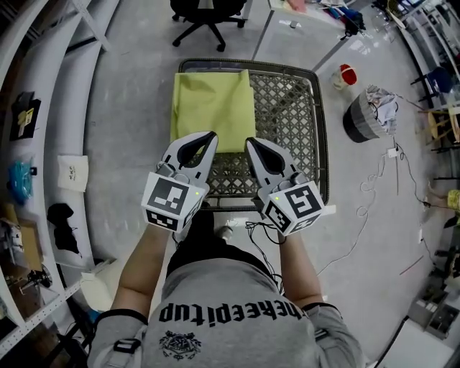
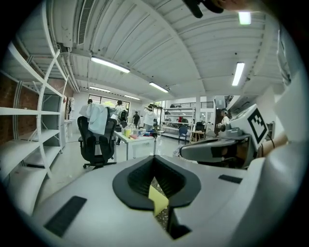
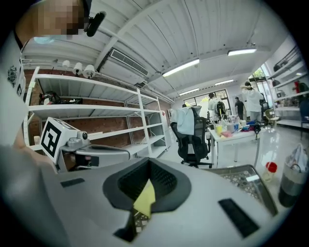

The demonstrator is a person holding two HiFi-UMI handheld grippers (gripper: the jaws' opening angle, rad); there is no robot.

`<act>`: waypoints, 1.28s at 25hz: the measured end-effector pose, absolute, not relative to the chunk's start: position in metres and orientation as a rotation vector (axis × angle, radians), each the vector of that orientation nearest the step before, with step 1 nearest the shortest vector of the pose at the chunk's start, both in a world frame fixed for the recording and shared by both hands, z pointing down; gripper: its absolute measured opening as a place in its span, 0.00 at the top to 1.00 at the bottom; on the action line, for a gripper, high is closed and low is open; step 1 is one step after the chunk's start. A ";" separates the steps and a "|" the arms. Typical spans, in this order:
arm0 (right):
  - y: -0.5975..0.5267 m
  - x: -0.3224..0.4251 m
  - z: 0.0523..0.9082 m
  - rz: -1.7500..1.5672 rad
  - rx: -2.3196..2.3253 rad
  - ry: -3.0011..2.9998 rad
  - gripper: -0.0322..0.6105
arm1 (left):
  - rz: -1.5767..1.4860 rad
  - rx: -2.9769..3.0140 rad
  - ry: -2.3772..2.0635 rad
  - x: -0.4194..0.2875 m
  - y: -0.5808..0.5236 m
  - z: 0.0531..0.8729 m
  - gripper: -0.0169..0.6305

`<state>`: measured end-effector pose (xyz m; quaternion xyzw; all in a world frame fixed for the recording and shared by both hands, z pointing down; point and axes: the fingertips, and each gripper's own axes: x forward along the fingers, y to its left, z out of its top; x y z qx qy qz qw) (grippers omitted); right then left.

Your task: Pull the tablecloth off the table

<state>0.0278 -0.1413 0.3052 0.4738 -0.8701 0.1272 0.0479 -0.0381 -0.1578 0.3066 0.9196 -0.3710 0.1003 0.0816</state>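
Note:
A yellow-green tablecloth [image 1: 213, 108] lies flat over the left part of a dark metal mesh table [image 1: 320, 129]. My left gripper [image 1: 209, 136] hovers over the cloth's near edge, jaws shut. My right gripper [image 1: 251, 143] hangs beside it at the cloth's near right corner, also shut. In the left gripper view the gripper [image 2: 154, 160] points level across the room, and a sliver of the cloth [image 2: 157, 198] shows through the gap behind its closed tips. The right gripper [image 3: 148, 165] shows the same sliver of cloth [image 3: 145, 200]. The cloth looks undisturbed.
A black office chair [image 1: 205, 18] and a white table [image 1: 302, 29] stand beyond the mesh table. Right of it are a red-capped bottle [image 1: 346, 75], a grey bin [image 1: 366, 118] with rags and cables [image 1: 374, 187] on the floor. White shelving [image 1: 72, 108] runs along the left.

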 end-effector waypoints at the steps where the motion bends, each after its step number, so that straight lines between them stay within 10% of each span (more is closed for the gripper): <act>1: -0.135 0.027 0.301 0.382 1.437 -2.662 0.93 | 0.301 2.756 -1.108 -0.037 -0.152 0.304 0.95; 32: -0.024 0.002 0.248 0.188 1.318 -2.796 0.93 | 0.146 2.837 -1.091 -0.023 -0.037 0.252 0.95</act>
